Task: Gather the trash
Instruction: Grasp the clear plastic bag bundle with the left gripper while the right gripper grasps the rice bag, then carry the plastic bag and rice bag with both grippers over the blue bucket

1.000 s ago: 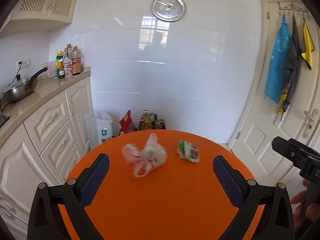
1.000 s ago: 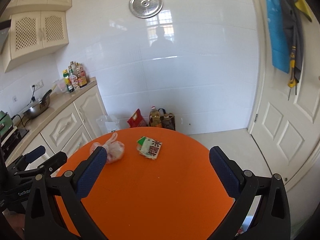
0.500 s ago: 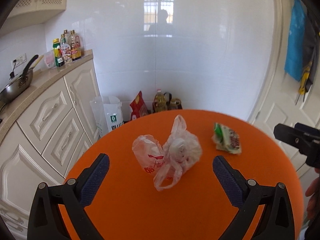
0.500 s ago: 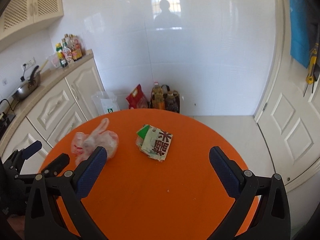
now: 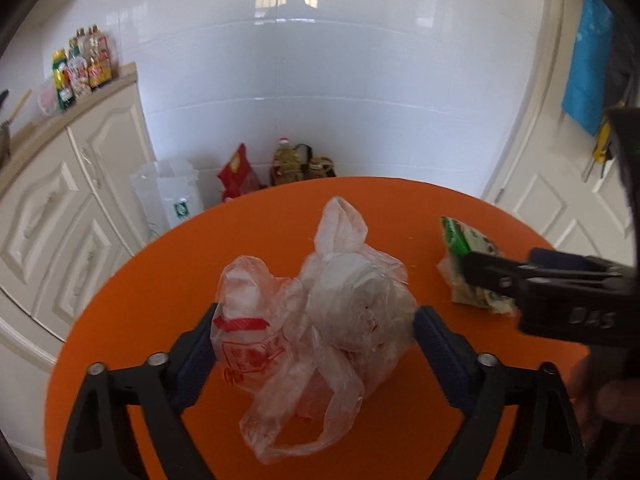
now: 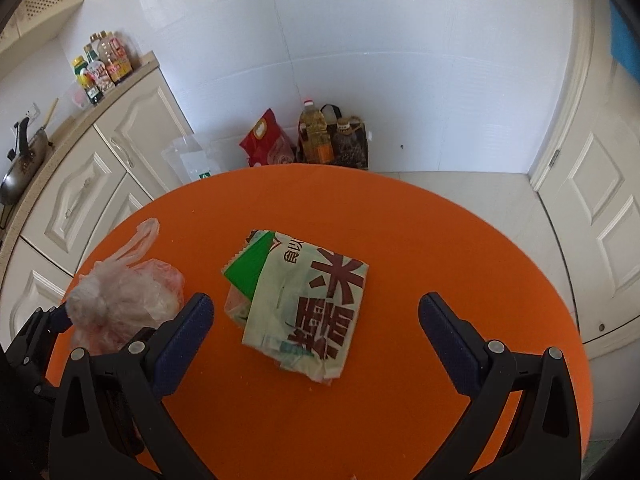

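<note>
Already the left wrist view has the left gripper (image 5: 314, 344) straddling the crumpled translucent plastic bag with red print (image 5: 316, 316) on the round orange table (image 5: 280, 208); its blue-padded jaws are closing, the bag bulging between them, and both pads look to be just meeting the film rather than squeezing it. To do this well, the jaws should bite the dense knotted bulk in the middle, not the loose handle loops trailing toward the camera, which would slip out or let the load dangle. At the right edge of this view the right gripper (image 5: 476, 270) reaches over the flattened pale green packet with dark red characters (image 5: 460, 240). Compared with a second ago, the bag was then small and far across the table, well ahead of widely spread jaws; now it fills the gap and the jaws have narrowed. From the right wrist view, the right gripper (image 6: 316, 324) is spread wide, with nothing pinched; the packet (image 6: 304, 300) lies flat between and just ahead of its pads, the bag (image 6: 124, 296) off to its left. A second ago the packet sat small and distant in this view; now it is close and centred. A flat packet calls for coming lower and catching a raised fold.
</note>
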Motion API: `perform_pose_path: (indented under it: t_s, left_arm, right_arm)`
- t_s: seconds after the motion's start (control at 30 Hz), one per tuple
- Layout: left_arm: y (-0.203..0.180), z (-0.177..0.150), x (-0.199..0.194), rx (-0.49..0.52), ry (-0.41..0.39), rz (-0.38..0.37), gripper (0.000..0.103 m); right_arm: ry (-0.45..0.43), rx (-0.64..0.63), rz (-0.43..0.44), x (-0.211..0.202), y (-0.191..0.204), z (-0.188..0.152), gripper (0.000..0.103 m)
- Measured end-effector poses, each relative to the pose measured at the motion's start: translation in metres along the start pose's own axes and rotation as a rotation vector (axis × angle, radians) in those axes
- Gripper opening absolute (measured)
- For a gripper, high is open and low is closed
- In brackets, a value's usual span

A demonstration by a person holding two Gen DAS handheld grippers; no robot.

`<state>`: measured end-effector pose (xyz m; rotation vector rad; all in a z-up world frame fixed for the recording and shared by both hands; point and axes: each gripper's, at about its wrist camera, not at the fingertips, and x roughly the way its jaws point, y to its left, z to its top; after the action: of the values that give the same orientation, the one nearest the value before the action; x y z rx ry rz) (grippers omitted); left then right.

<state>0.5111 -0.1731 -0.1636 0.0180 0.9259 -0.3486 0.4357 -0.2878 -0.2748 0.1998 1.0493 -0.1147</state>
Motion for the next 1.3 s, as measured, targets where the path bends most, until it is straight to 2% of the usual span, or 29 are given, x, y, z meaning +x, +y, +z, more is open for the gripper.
perform_pose_path:
  t_s: [0.03,0.1,0.13,0.2,0.27,0.3,0.47,0.67,0.7,0.9,1.03,1.3]
  left_arm:
    - [0.001,0.006,0.007,-0.011,0.008,-0.028,0.072]
    - [-0.001,0.013,0.018,-0.013,0.021,-0.043,0.057]
    - [-0.002,0.017,0.024,-0.016,0.028,-0.052,0.053]
    - [-0.002,0.026,0.034,-0.031,0.029,-0.061,0.043]
    - [-0.002,0.036,0.044,-0.038,0.031,-0.065,0.039]
    - [-0.001,0.041,0.048,-0.044,0.031,-0.066,0.038]
    - [0.004,0.054,0.060,-0.068,0.020,-0.052,0.036]
    - [-0.003,0.057,0.059,-0.063,-0.001,-0.042,0.036]
    - [-0.005,0.048,0.046,-0.065,-0.003,-0.042,0.036]
    - [-0.026,0.042,0.026,-0.055,-0.044,-0.069,0.036]
    - [-0.027,0.015,-0.003,-0.047,-0.077,-0.085,0.036]
    - [-0.060,-0.002,-0.044,0.027,-0.148,-0.135,0.036]
  right_arm:
    - [0.007,-0.005,0.000,0.005,0.002,0.000,0.103]
    - [0.013,-0.014,0.004,0.013,0.006,-0.001,0.103]
    - [0.008,-0.025,-0.008,0.015,0.009,-0.001,0.103]
    - [-0.012,-0.057,-0.038,0.017,0.015,-0.002,0.096]
    - [-0.027,-0.074,-0.045,0.015,0.015,-0.003,0.084]
    - [-0.026,-0.069,-0.030,0.015,0.013,-0.003,0.082]
    - [-0.024,-0.045,0.014,0.003,0.001,-0.010,0.079]
    - [-0.061,-0.032,0.034,-0.039,-0.014,-0.034,0.079]
    - [-0.071,-0.029,0.038,-0.049,-0.016,-0.039,0.079]
    - [-0.142,-0.011,0.055,-0.115,-0.032,-0.068,0.078]
    - [-0.185,0.006,0.057,-0.155,-0.042,-0.091,0.078]
    - [-0.285,0.062,0.043,-0.232,-0.069,-0.136,0.078]
